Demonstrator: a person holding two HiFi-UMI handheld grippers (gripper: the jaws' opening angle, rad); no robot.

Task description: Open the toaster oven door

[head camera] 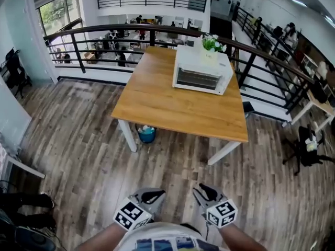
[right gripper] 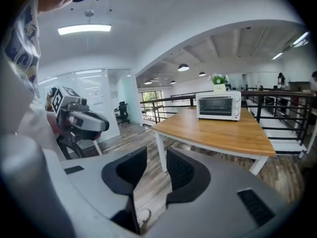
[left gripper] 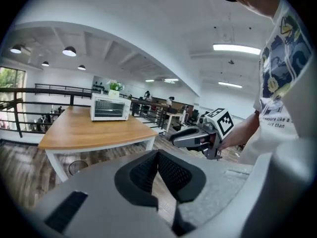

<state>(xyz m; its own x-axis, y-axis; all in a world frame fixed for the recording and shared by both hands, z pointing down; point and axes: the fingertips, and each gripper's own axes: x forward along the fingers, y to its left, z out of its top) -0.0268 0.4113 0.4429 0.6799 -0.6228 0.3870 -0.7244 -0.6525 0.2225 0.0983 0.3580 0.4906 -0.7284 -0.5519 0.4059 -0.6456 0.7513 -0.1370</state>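
Observation:
The white toaster oven [head camera: 201,69] stands at the far right of the wooden table [head camera: 172,109] with its glass door closed. It also shows small in the left gripper view [left gripper: 110,107] and the right gripper view [right gripper: 218,105]. Both grippers are held close to the person's body, over the floor and well short of the table. My left gripper [head camera: 150,196] has its pads [left gripper: 148,170] meeting at the tips, with nothing between them. My right gripper [head camera: 205,191] stands with a gap between its pads [right gripper: 181,170], and floor shows through the gap.
A potted plant [head camera: 212,43] sits on top of the oven. A blue bin [head camera: 147,134] stands under the table's near left leg. A dark railing [head camera: 104,35] runs behind the table. An office chair [head camera: 309,145] and a small desk [head camera: 320,104] are at the right.

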